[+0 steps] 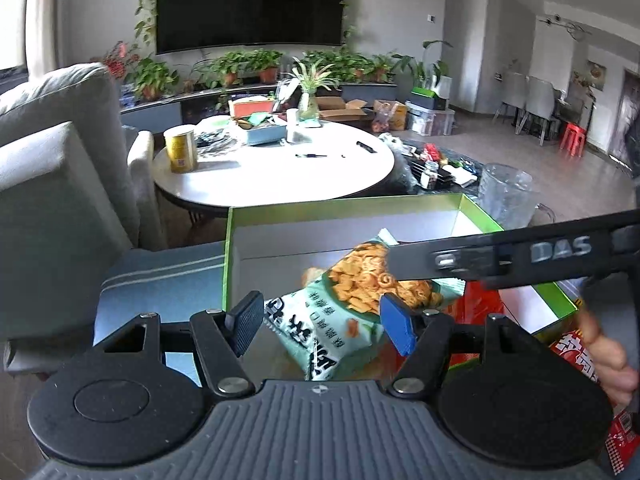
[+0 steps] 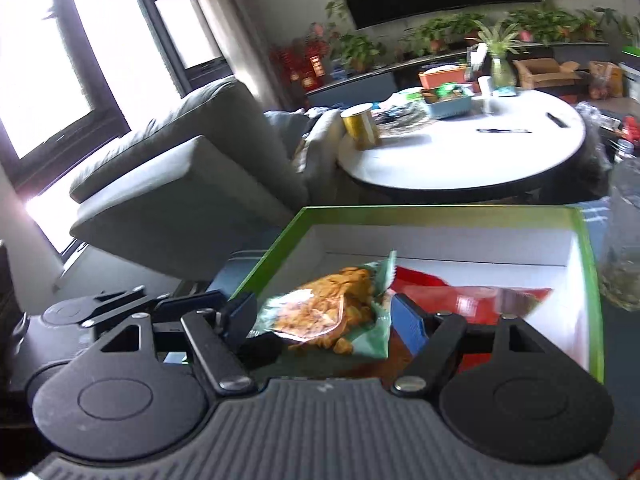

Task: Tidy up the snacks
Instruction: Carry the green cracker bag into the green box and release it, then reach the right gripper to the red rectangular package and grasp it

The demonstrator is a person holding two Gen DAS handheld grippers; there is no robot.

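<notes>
A pale green snack bag (image 1: 340, 312) with orange crackers printed on it sits between the open jaws of my left gripper (image 1: 320, 326), at the near edge of a green box with a white inside (image 1: 280, 216). In the right wrist view the same bag (image 2: 328, 312) lies between the open jaws of my right gripper (image 2: 324, 320), over the box's (image 2: 440, 212) near left corner. A red snack bag (image 2: 480, 300) lies in the box beside it, also showing in the left wrist view (image 1: 480, 304). The right gripper's black body (image 1: 520, 254) crosses the left wrist view.
A clear plastic jar (image 1: 506, 196) stands beyond the box's right corner. A round white table (image 1: 280, 168) with a yellow can (image 1: 181, 148) and clutter stands behind. A grey sofa (image 1: 60, 168) is at the left. Another red packet (image 1: 576, 352) is held by a hand at right.
</notes>
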